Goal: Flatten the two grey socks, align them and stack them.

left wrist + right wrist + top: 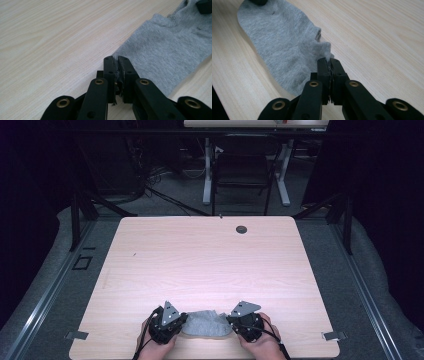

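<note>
Both my jaws are pinched nearly closed on the grey sock (pixel 205 324): left gripper (pixel 117 60) nips one end, right gripper (pixel 329 61) the cuff edge. Between them it lies flat along the counter (pixel 200 265) near edge. Soft, light, stretchy knit, best held by its ends. My hands hide both sock ends from above.
</note>
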`<state>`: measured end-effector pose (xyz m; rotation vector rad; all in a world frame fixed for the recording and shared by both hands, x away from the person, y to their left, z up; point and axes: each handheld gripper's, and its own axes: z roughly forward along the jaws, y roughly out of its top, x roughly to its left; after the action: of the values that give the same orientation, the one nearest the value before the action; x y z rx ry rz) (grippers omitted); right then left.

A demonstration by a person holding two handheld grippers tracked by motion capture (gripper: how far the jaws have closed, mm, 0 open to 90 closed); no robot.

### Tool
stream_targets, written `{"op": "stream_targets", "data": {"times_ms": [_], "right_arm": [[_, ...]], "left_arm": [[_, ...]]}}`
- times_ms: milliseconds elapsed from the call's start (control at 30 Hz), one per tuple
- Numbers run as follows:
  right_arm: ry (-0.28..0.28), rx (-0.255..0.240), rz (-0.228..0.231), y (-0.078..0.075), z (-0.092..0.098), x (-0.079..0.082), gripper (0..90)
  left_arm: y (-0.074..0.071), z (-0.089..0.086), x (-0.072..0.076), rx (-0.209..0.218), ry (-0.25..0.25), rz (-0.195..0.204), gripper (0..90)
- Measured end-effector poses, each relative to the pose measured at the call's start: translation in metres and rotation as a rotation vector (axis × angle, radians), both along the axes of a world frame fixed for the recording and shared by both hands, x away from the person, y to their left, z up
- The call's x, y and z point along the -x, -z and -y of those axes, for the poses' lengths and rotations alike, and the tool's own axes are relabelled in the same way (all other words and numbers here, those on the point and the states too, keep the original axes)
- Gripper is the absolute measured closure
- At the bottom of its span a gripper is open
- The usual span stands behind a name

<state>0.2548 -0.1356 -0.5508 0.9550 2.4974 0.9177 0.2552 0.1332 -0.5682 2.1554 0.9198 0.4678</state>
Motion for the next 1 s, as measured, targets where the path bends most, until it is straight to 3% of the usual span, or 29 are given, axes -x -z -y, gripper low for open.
{"op": "stream_targets", "data": {"times_ms": [233, 433, 500, 700, 833, 1000], "right_arm": [[0.01, -0.044, -0.001, -0.001, 0.002, 0.0, 82.9], [-0.004, -0.079, 0.07, -0.012, 0.0, 0.008, 81.6], [-0.02, -0.072, 0.077, -0.01, -0.004, 0.009, 81.7], [-0.049, -0.019, 0.032, 0.004, -0.011, 0.004, 84.5], [-0.038, -0.016, -0.014, 0.011, -0.009, 0.0, 85.7], [-0.042, -0.014, -0.027, 0.013, -0.008, 0.0, 86.7]], "left_arm": [[-0.006, -0.002, 0.002, 0.034, -0.012, 0.02, 79.0], [-0.017, -0.004, 0.007, 0.064, -0.002, 0.04, 78.6], [-0.016, -0.002, 0.008, 0.055, 0.011, 0.039, 78.8], [-0.004, 0.004, 0.009, 0.016, 0.038, 0.007, 82.0], [0.0, 0.003, 0.008, 0.002, 0.04, -0.01, 83.1], [0.005, 0.004, 0.008, -0.009, 0.044, -0.021, 84.3]]}}
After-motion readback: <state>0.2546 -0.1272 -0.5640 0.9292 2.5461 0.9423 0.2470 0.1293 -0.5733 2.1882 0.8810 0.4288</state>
